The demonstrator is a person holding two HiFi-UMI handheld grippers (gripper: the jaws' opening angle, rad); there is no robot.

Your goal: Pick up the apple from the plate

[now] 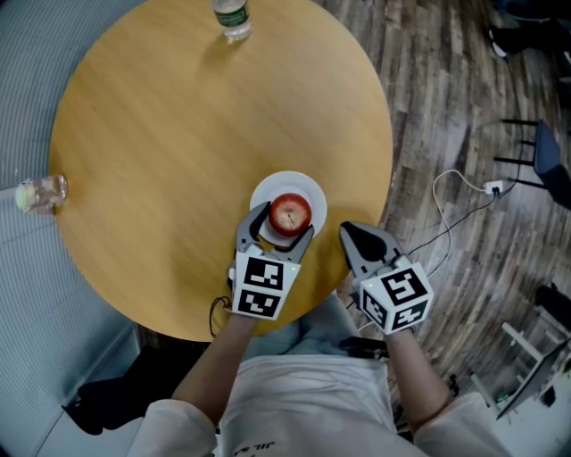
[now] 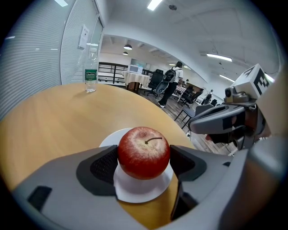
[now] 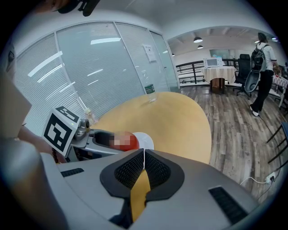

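Desk [image 1: 178,134], round, wood-toned. One apple [image 1: 290,214], red, stem up, sits upright in the middle of one small white plate [image 1: 308,192] near the desk's near edge

Left hand-held gripper [image 1: 285,223]: jaws spread wide, one to each side of the apple, pads close by its flanks; no squeeze evident, and the fruit rests on the plate. Right hand-held gripper [image 1: 359,234]: jaws pressed together, nothing between them, just right of the plate at the desk's rim

Handling, judged: apple firm and rounded, skin smooth and likely a bit slick, moderate weight, bruises under hard pressure. Best hold is across the widest belt, pads on opposite flanks, below the stem. The plate looks light and may shift

Count: apple one, plate one, hand-held grippers two, water bottle [image 1: 232,18] one at the far edge, small clear container [image 1: 40,193] one at the left edge
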